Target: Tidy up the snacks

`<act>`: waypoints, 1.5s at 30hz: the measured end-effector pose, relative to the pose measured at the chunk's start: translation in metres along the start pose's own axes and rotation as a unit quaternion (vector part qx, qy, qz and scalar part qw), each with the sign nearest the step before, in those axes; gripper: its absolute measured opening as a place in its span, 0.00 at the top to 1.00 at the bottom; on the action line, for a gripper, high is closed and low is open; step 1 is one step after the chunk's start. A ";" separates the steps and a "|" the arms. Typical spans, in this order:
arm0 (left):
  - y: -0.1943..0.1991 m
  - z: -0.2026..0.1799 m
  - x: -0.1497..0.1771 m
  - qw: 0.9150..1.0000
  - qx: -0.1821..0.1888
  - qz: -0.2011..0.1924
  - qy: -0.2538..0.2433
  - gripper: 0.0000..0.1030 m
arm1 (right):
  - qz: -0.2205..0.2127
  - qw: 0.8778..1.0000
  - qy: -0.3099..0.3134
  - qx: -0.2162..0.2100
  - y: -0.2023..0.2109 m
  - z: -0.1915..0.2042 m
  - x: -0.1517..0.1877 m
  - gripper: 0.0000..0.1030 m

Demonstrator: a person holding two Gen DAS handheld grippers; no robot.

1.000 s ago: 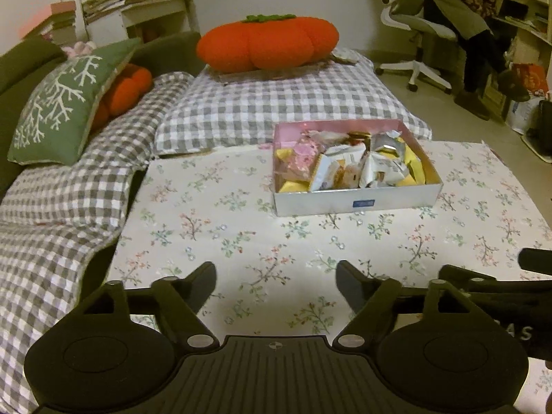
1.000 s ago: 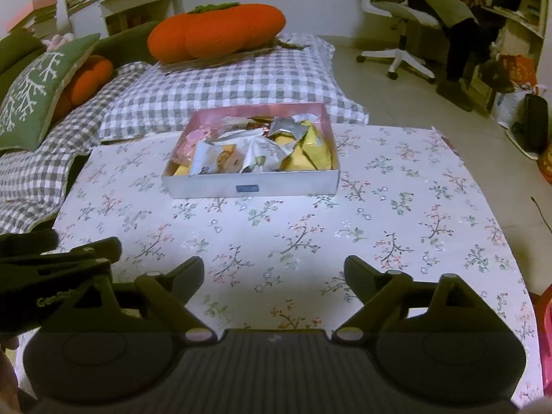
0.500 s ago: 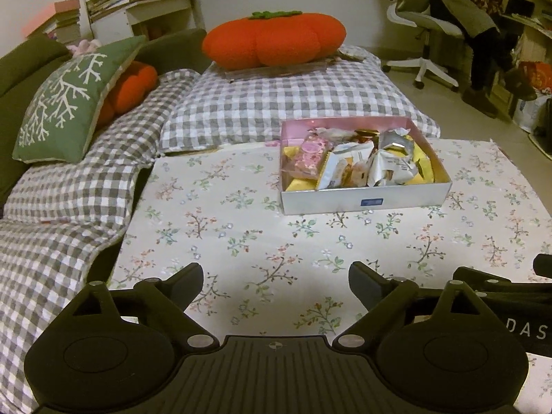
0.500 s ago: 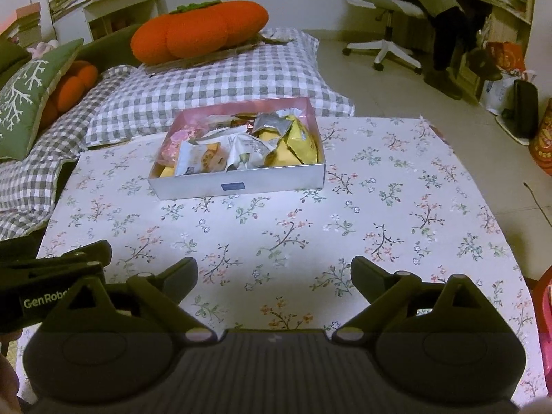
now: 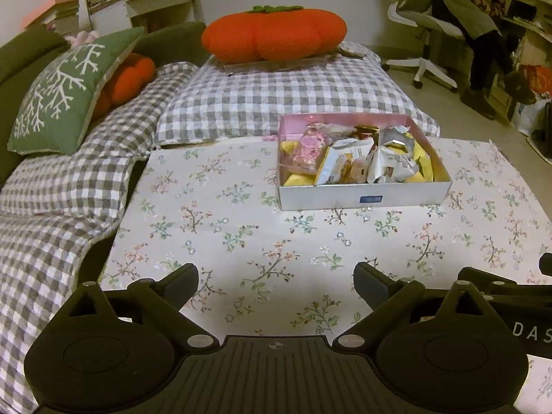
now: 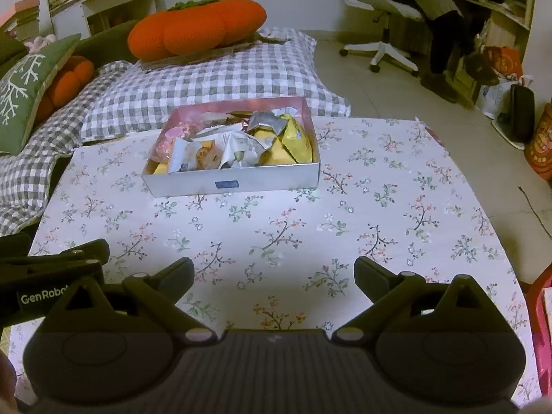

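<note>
A shallow box (image 5: pixel 365 197) with a pink inside stands at the far side of the flowered table (image 5: pixel 241 234). It is packed with several wrapped snacks (image 5: pixel 355 158), pink, white, silver and yellow. The box also shows in the right wrist view (image 6: pixel 234 183) with the snacks (image 6: pixel 238 145) in it. My left gripper (image 5: pixel 276 281) is open and empty, over the near part of the table, well short of the box. My right gripper (image 6: pixel 274 272) is open and empty, also near the front edge, to the right of the left one.
Checked grey cushions (image 5: pixel 276 96) lie behind and left of the table. A big orange pumpkin pillow (image 5: pixel 274 34) sits behind the box. A green snowflake pillow (image 5: pixel 65 86) leans at the left. An office chair (image 6: pixel 379 17) stands on the floor at the right.
Both grippers have drawn back and risen a little, so the box looks slightly farther and more of the table shows. Both stay open. The box has not moved.
</note>
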State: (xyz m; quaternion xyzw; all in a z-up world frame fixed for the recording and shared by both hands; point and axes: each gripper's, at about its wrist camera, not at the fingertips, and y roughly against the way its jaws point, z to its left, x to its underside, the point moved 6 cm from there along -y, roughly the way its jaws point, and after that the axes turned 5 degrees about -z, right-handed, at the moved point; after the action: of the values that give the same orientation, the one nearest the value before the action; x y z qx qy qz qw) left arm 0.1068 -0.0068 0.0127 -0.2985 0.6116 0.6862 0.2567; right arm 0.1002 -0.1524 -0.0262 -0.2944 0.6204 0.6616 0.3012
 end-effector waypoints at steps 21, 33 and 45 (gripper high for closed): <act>-0.004 0.001 -0.001 1.000 -0.008 0.000 -0.001 0.04 | 0.007 1.000 -0.007 0.006 -0.004 0.002 0.000 0.04; -0.007 0.001 0.000 1.000 -0.011 0.005 0.002 0.04 | 0.011 1.000 -0.009 0.009 -0.006 0.002 0.001 0.04; -0.011 0.002 0.002 1.000 -0.014 0.013 0.005 0.04 | 0.016 1.000 -0.010 0.010 -0.007 0.003 0.002 0.04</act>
State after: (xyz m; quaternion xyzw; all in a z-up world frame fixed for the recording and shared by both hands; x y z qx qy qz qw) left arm 0.1128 -0.0030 0.0039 -0.2980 0.6066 0.6966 0.2406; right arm 0.1043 -0.1494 -0.0326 -0.2744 0.6287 0.6628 0.3001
